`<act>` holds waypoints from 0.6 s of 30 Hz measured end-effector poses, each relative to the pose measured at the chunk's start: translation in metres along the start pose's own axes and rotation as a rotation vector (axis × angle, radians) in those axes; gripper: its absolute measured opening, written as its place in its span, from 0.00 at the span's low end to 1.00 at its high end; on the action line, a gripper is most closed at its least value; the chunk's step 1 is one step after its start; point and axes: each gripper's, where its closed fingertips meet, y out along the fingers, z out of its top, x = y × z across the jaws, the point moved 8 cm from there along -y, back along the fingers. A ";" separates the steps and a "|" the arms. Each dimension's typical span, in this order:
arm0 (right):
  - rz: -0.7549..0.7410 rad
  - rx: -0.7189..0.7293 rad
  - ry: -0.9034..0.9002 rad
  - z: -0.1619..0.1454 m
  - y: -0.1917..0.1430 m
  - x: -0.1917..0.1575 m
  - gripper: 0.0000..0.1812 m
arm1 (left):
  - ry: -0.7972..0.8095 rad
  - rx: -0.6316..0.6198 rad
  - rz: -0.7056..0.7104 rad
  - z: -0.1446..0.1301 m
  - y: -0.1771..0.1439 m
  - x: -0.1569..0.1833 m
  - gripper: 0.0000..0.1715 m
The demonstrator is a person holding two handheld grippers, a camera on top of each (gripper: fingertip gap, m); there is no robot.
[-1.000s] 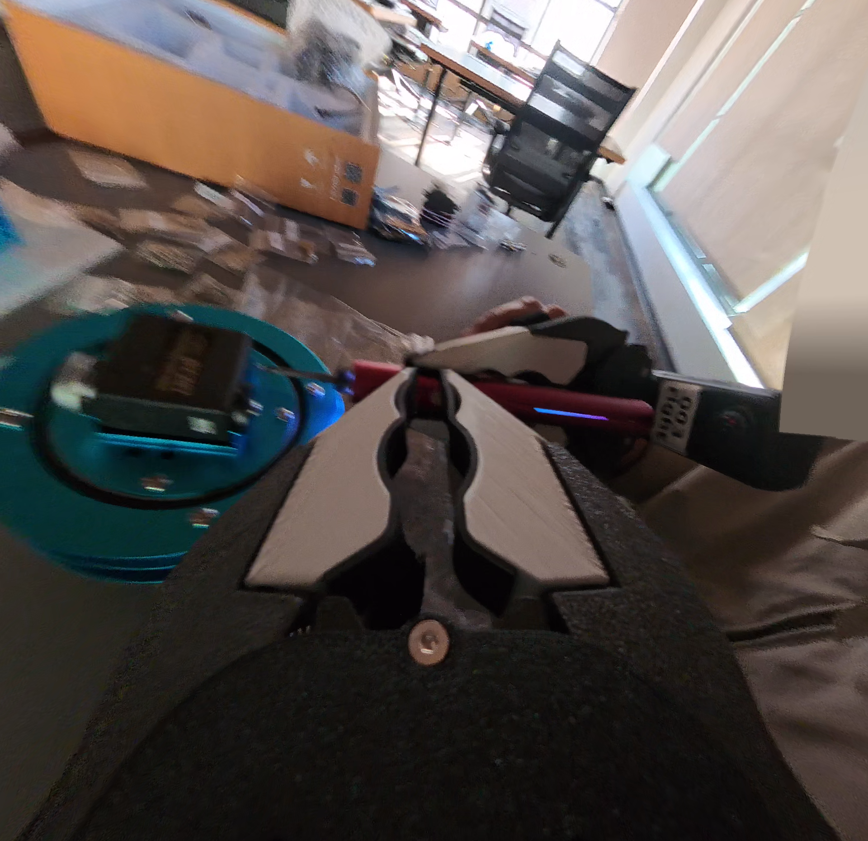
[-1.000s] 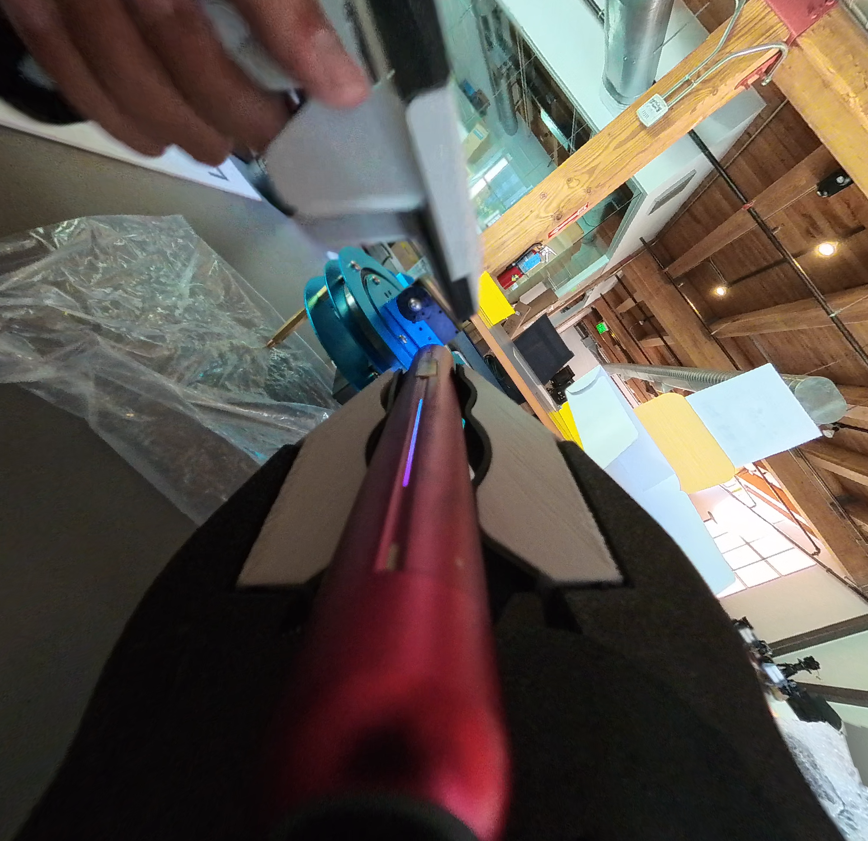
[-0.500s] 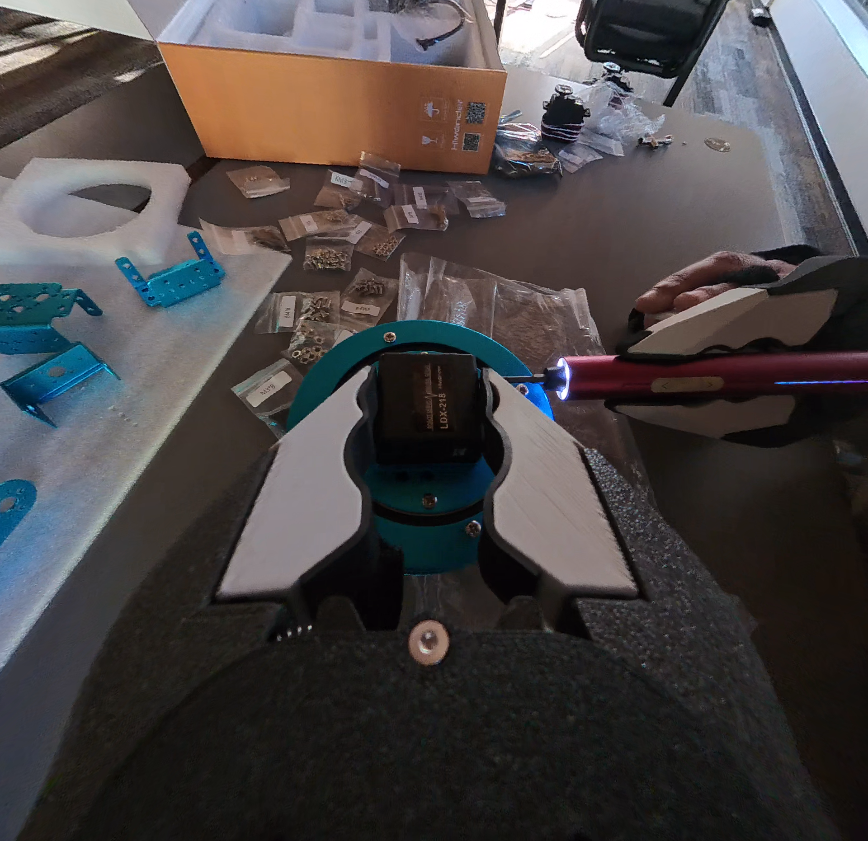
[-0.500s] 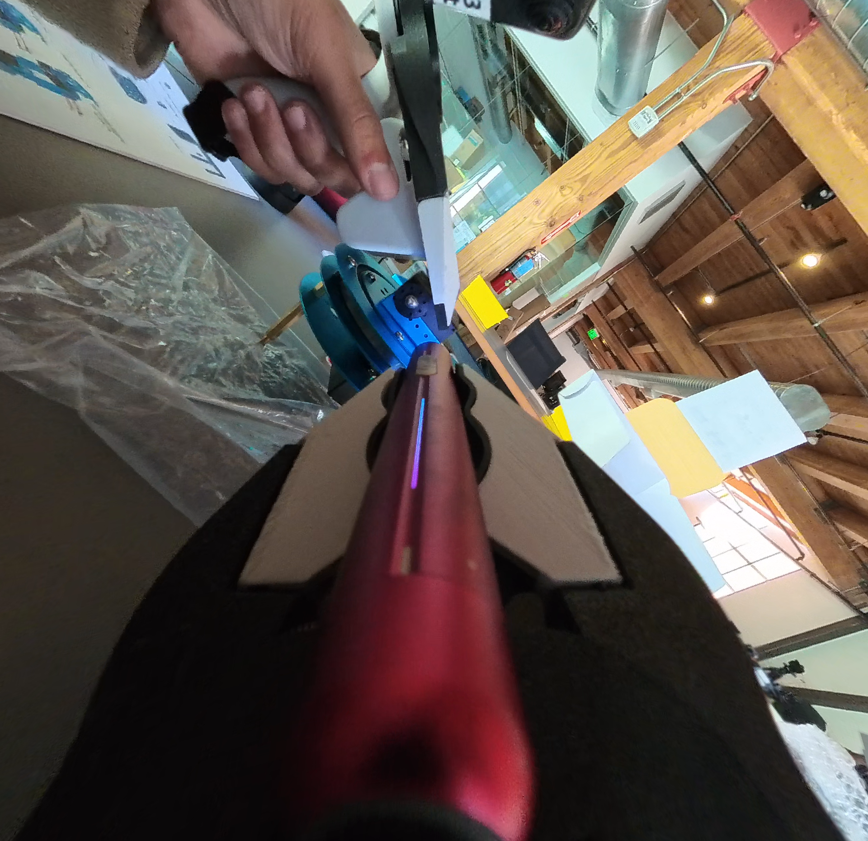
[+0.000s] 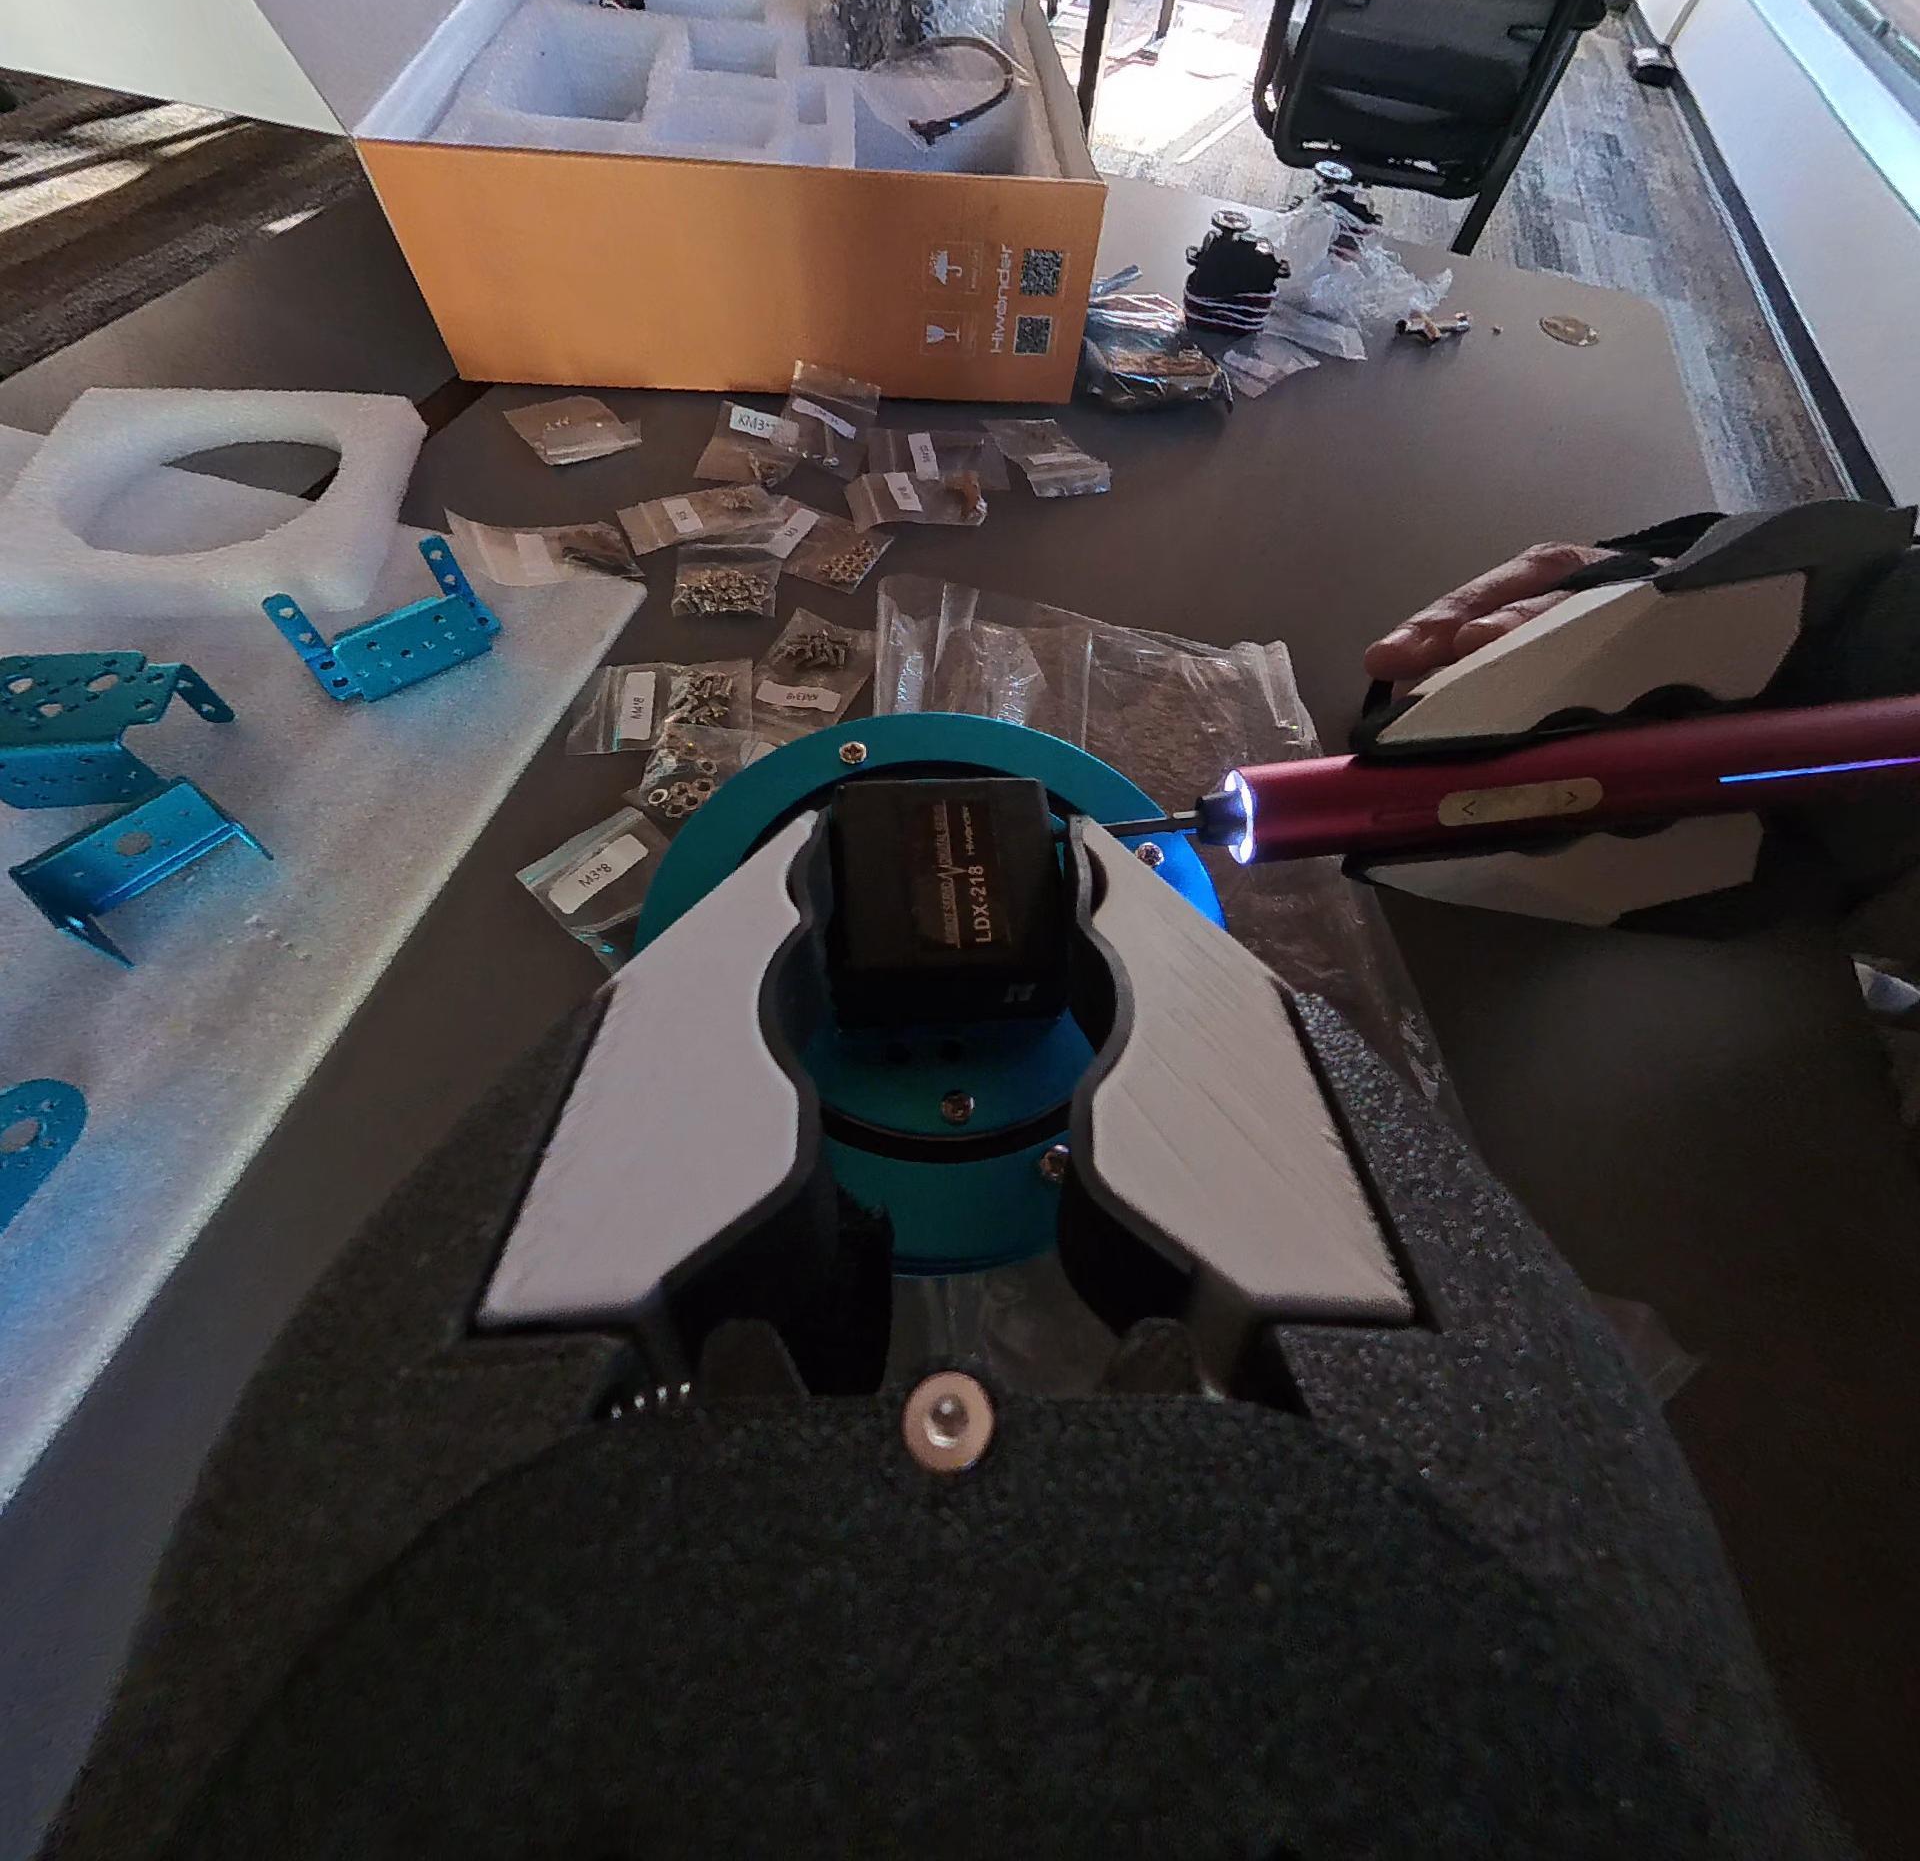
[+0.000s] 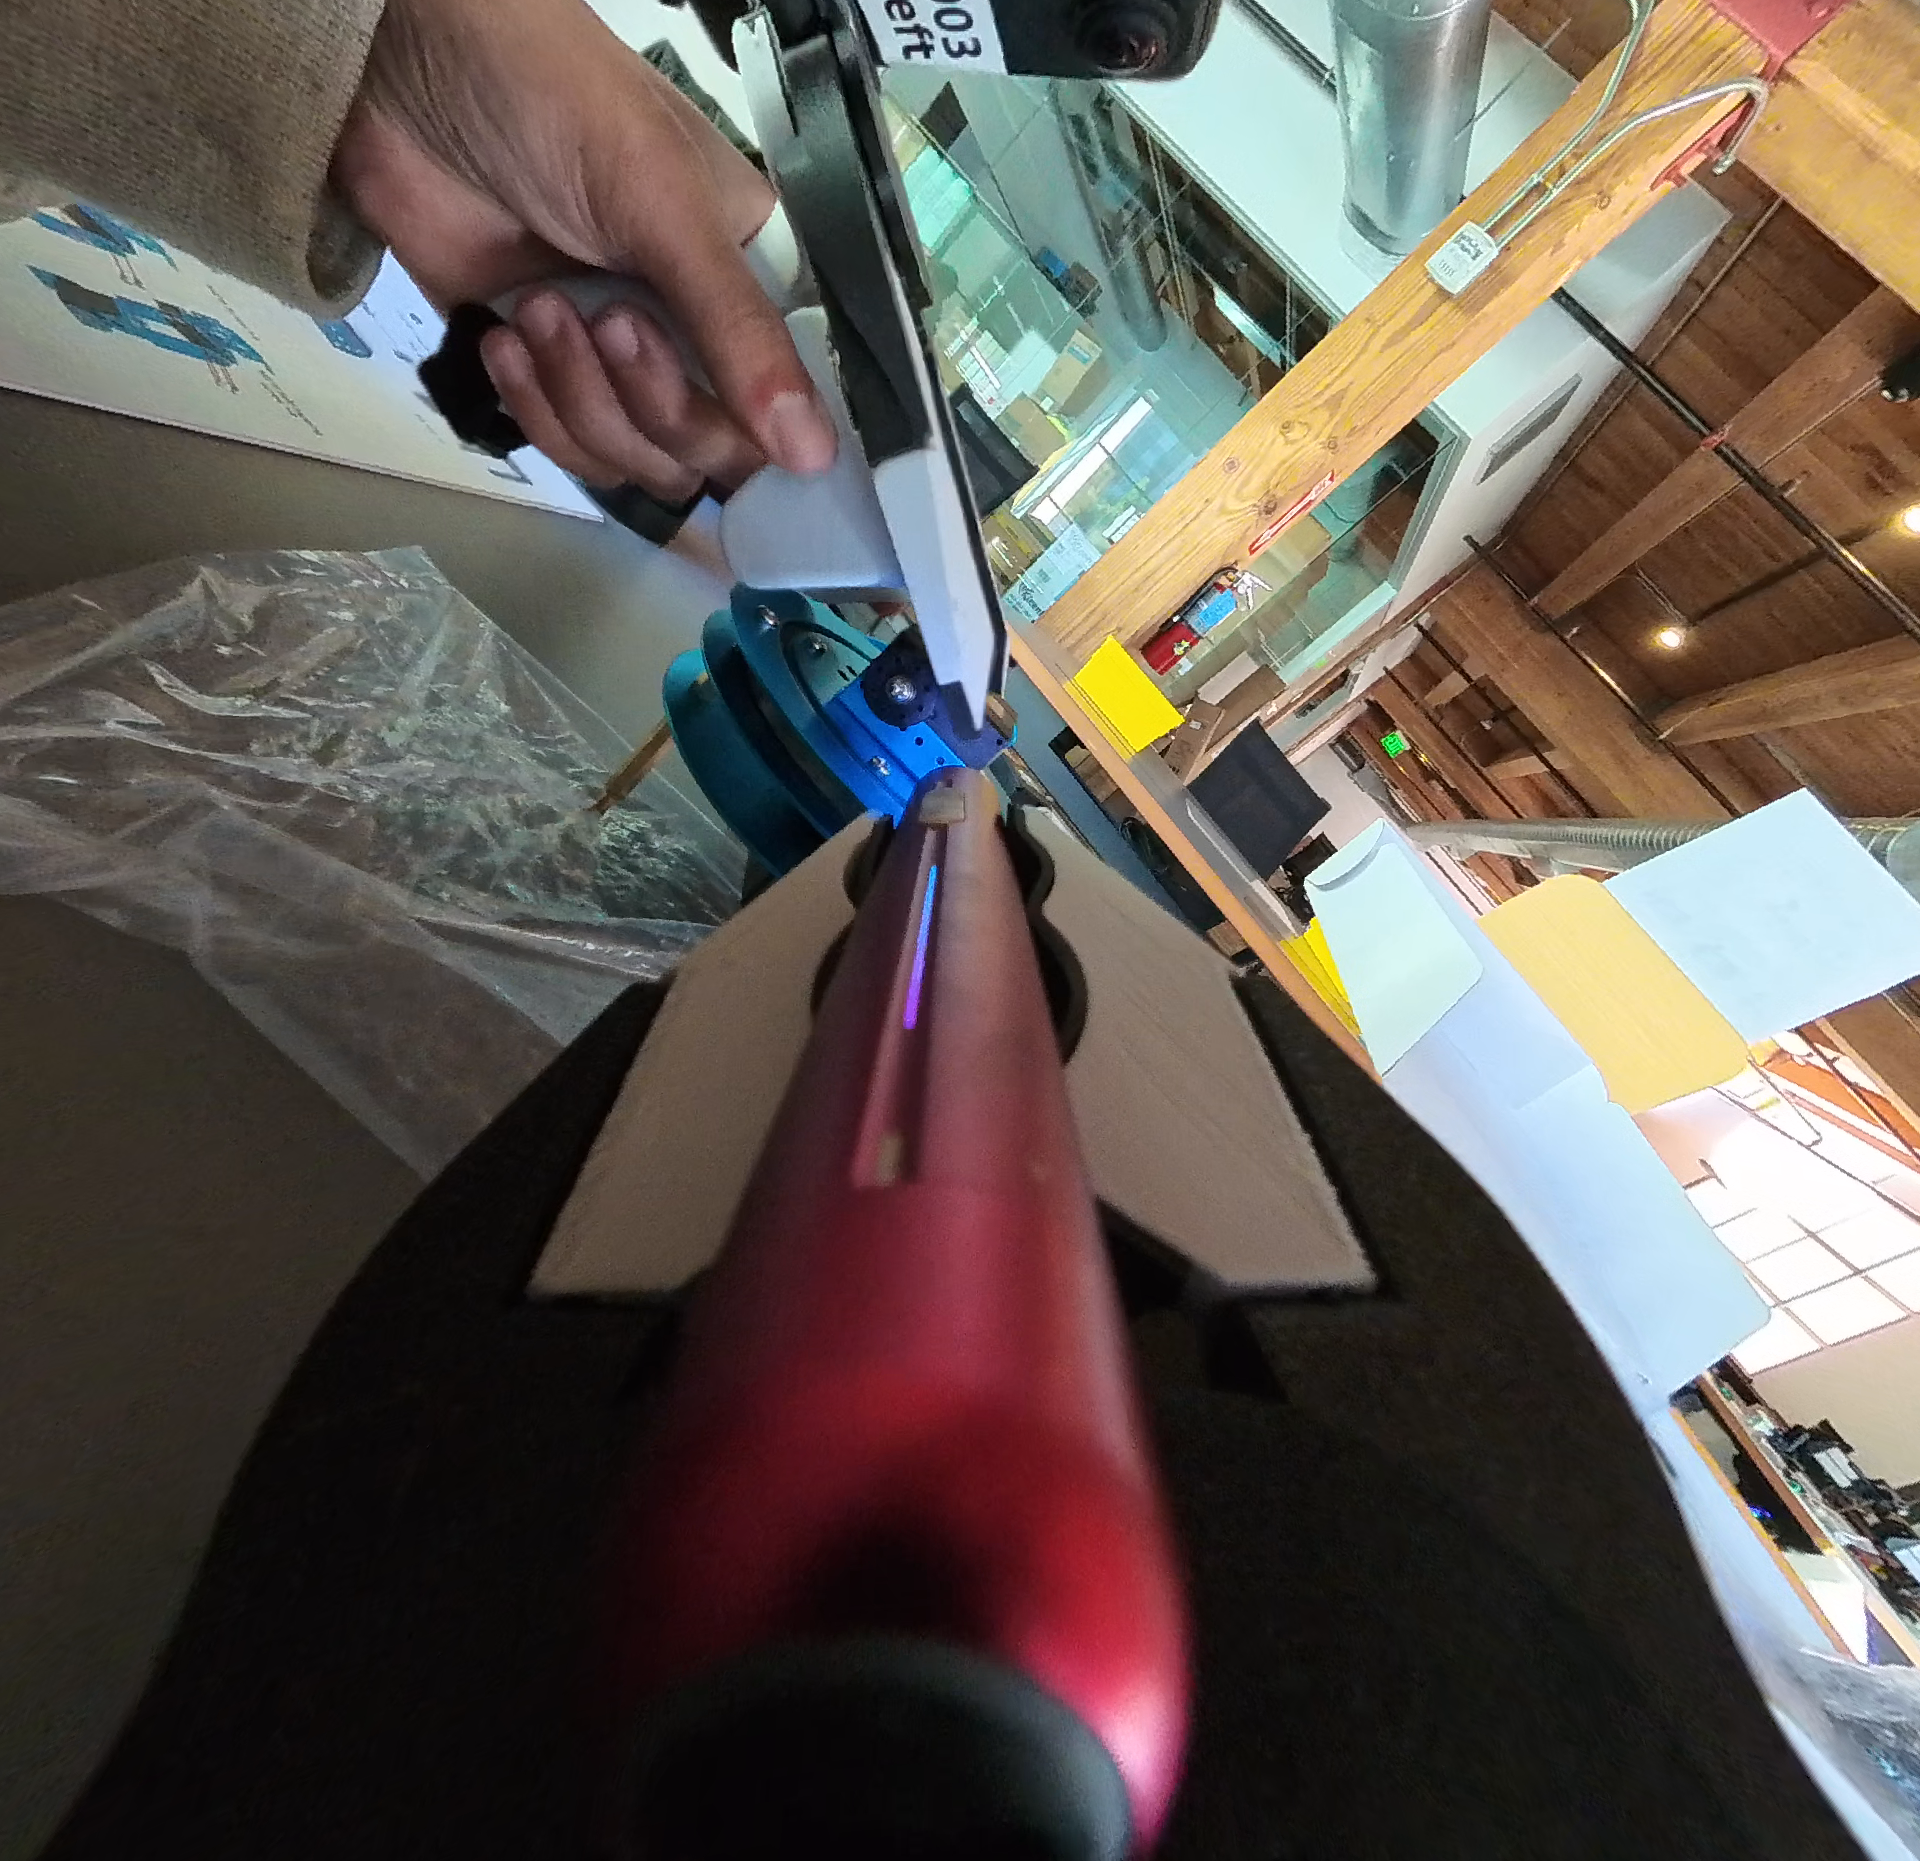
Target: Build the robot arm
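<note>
Dark surface (image 5: 1455, 481), screw bags (image 5: 727, 585) scattered above centre. Left gripper (image 5: 940, 845), fingers part-open, clamps the servo (image 5: 951, 907) on the teal ring (image 5: 904, 1219) mid-frame; right gripper (image 6: 940, 824) pinches the red driver (image 6: 914, 1292) (tip lit). Any wobble, I'd judge, and the bit slips off its screw.

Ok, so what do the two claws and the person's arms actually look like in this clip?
Both claws match: the left claw and right claw have pale grey, wavy-edged fingers with black rims, on a speckled black body with one silver screw. A white label sits beside the left one's camera. The sleeve is beige.
</note>
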 end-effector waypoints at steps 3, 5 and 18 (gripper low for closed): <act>0.001 -0.002 0.000 -0.001 0.002 0.000 0.10 | 0.055 -0.019 -0.029 0.004 -0.004 0.007 0.35; 0.004 -0.001 0.001 -0.001 0.002 0.001 0.10 | 0.132 -0.013 -0.075 0.011 -0.009 0.021 0.44; 0.004 -0.007 -0.016 -0.003 0.002 0.001 0.11 | 0.183 -0.065 -0.315 0.017 0.018 0.052 0.27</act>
